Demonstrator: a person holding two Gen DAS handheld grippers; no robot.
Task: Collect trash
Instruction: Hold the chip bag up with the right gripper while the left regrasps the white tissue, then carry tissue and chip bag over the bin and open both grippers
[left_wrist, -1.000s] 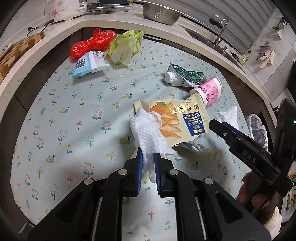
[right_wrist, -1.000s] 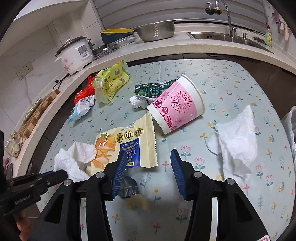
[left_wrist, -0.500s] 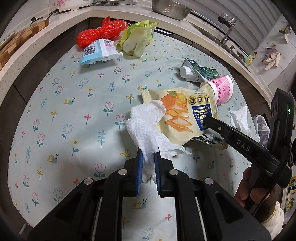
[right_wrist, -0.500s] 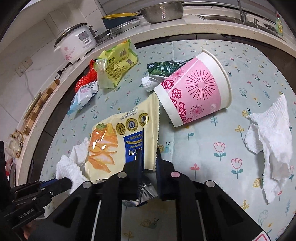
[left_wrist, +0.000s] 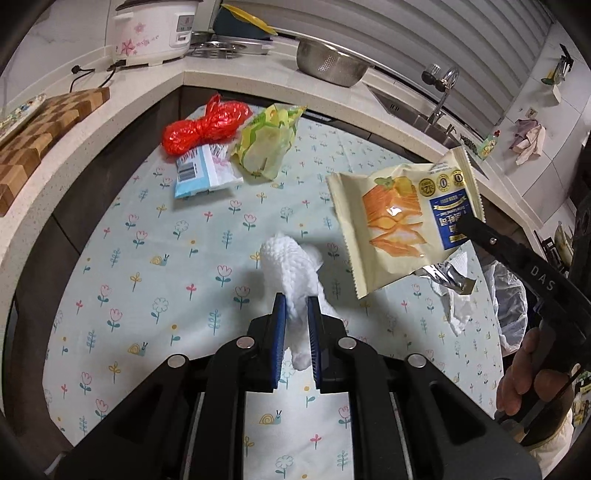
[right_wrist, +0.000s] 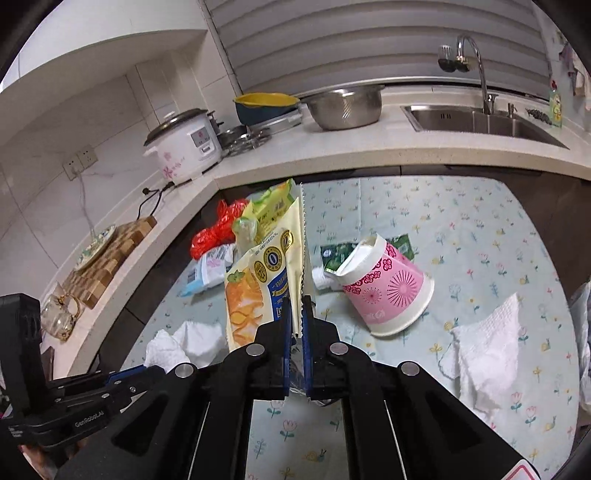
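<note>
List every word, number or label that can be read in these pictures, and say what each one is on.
"DAS": right gripper, on its arm.
"GenRobot.AI": left gripper, on its arm.
"0" and "1": gold seals on the yellow snack bag.
Blue panel on the snack bag: print too small to read.
Blue and white packet: barcode, text too blurred.
Green pouch, yellow-green bag, pink cup, rice cooker: print unreadable.

You stood at a worktop (left_wrist: 155, 266) spread with a pale flower-and-snail cloth, in a kitchen corner with white tiled walls (right_wrist: 122, 103) and grey slatted blinds (right_wrist: 351, 40). Behind it ran a speckled counter (right_wrist: 369, 151) carrying a rice cooker (right_wrist: 181, 147), a steel colander (right_wrist: 343, 107), a checkered chopping board (left_wrist: 40, 129) and a steel sink (right_wrist: 476, 122) with its tap (right_wrist: 476, 62).
</note>
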